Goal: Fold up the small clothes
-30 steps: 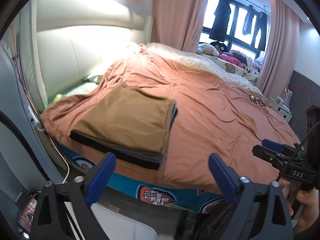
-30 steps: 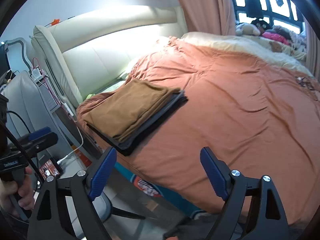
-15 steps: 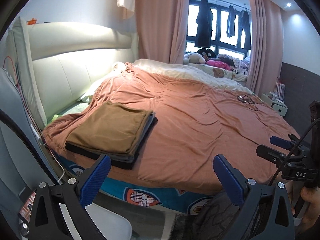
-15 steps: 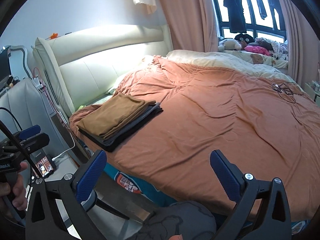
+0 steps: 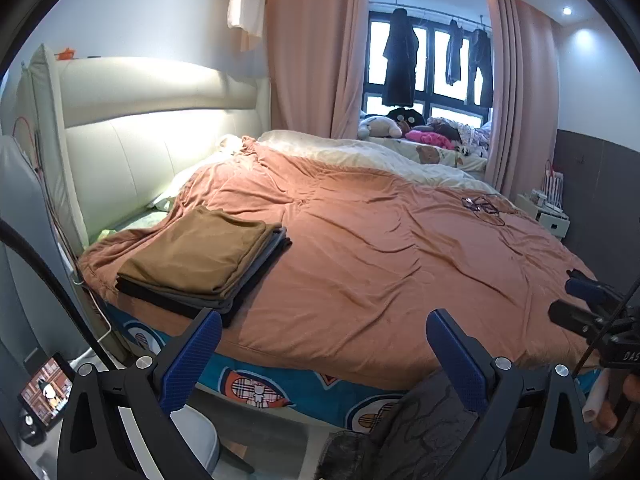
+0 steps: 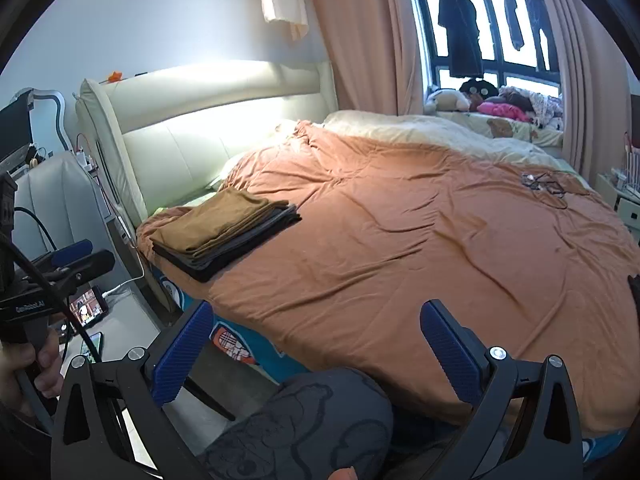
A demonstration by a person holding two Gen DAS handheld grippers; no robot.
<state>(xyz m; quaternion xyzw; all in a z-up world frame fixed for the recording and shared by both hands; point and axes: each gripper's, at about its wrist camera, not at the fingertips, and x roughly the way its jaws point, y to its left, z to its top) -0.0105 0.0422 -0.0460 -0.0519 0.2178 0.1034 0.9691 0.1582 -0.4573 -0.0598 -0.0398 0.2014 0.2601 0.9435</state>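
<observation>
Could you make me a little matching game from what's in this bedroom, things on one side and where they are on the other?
Things:
1. stack of folded clothes with a brown top layer
2. tangle of dark cables
3. dark garments on hangers
4. small lit screen

Places:
A. at the window
B. on the floor beside the bed
C. on the bed corner near the cream headboard
D. on the far side of the orange bedspread

Pairs: 1-C, 2-D, 3-A, 4-B

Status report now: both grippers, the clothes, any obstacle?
Left gripper open, empty. Right gripper open, empty. Folded clothes stack on bed corner, brown on top. Nothing blocking.
</observation>
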